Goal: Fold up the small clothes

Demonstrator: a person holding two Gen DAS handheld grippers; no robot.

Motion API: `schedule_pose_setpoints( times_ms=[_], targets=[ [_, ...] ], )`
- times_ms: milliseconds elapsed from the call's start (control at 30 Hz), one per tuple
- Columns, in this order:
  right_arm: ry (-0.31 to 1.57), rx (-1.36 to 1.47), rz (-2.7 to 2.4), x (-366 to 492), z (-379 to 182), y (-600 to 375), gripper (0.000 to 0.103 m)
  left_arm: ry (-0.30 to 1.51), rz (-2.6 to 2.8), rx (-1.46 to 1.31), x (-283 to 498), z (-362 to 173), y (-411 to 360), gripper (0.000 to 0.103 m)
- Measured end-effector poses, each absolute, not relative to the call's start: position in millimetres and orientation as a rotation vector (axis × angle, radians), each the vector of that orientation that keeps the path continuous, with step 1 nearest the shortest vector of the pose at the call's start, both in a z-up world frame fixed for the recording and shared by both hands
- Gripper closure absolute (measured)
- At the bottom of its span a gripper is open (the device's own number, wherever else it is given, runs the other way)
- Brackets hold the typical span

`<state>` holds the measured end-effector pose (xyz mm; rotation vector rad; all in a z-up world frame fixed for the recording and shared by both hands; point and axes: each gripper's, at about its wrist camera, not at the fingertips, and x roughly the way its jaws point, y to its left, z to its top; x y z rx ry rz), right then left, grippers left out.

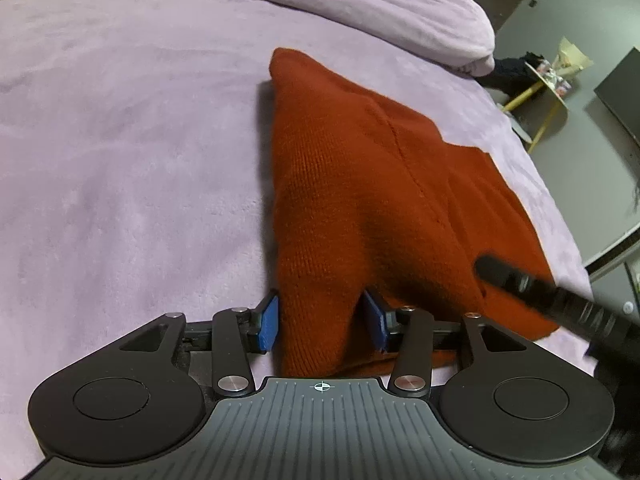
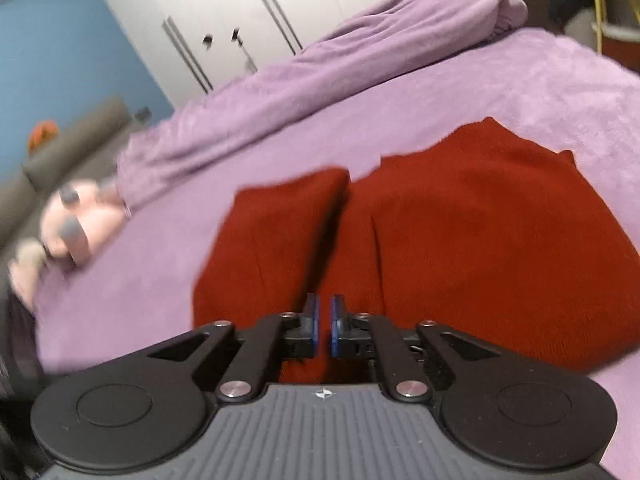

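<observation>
So the rust-red knit garment (image 1: 380,200) is lying on the bed (image 1: 120,140), already doubled over lengthwise into a long wedge, narrow at the far end. The left gripper (image 1: 320,322) has its jaws about half open, straddling the near left corner of the knit without pinching it. The right gripper (image 2: 325,326) sits over the near edge with its jaws open just a sliver, nothing in the gap as far as I can tell. If I were doing it, I'd smooth that puffy left fold flat before grabbing again. It's a chunky ribbed knit with a seam up the middle, and the fuzzy lilac blanket (image 2: 280,80) will cling.
</observation>
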<state>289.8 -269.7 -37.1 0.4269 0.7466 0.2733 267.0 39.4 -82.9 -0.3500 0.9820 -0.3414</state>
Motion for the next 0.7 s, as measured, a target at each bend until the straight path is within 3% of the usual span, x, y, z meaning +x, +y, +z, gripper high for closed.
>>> schedule_pose_setpoints(
  times_ms=[100, 200, 300, 333, 567, 700],
  targets=[
    [0.802, 0.52, 0.332, 320, -41, -269, 0.075, 0.976, -0.341, -0.34, 265, -84, 37, 0.052],
    [0.808, 0.512, 0.31, 336, -41, -264, 0.073, 0.973, -0.35, -0.316, 264, -81, 34, 0.051],
    [0.768, 0.514, 0.252, 339, -37, -275, 0.05, 0.978, -0.356, -0.317, 267, -82, 34, 0.048],
    [0.775, 0.519, 0.235, 340, -39, -279, 0.047, 0.977, -0.359, -0.319, 267, -82, 35, 0.048],
    [0.866, 0.747, 0.323, 365, -71, -287, 0.044, 0.967, -0.343, -0.306, 266, -82, 29, 0.048],
    [0.845, 0.655, 0.371, 376, -60, -260, 0.044, 0.965, -0.346, -0.294, 265, -82, 29, 0.047]
  ],
)
